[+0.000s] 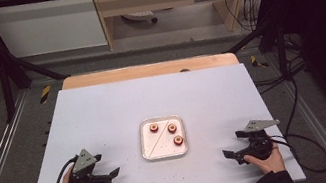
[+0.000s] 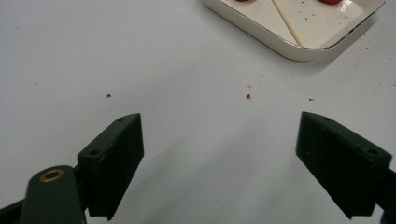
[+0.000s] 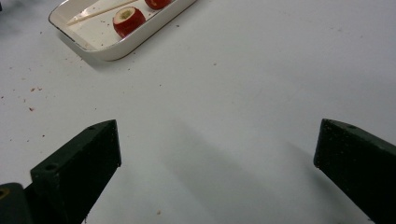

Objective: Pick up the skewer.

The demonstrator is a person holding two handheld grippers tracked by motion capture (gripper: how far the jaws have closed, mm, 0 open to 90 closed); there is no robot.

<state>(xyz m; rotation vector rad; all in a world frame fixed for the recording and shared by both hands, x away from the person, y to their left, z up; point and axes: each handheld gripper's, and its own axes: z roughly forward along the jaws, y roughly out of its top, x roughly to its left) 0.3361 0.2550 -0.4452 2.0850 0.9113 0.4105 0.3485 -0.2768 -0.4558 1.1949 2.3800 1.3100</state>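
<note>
Two spread tools, left tool [image 1: 112, 174] and right tool [image 1: 229, 155], should move slowly toward the tray [image 1: 147, 151] at twelve o'clock to pinch the stick [image 1: 160, 138] gently.

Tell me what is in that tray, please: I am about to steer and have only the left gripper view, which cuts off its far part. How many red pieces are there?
Observer: Three red fruit pieces lie in the tray, as the high view shows.
Operator: And the stick I can see?
Observer: The wooden skewer runs slantwise across the tray, from its near left corner toward its far right.
Operator: Where are the other tongs?
Observer: The right tongs rest on the white table to the right of the tray, open, with nothing between the jaws.
</note>
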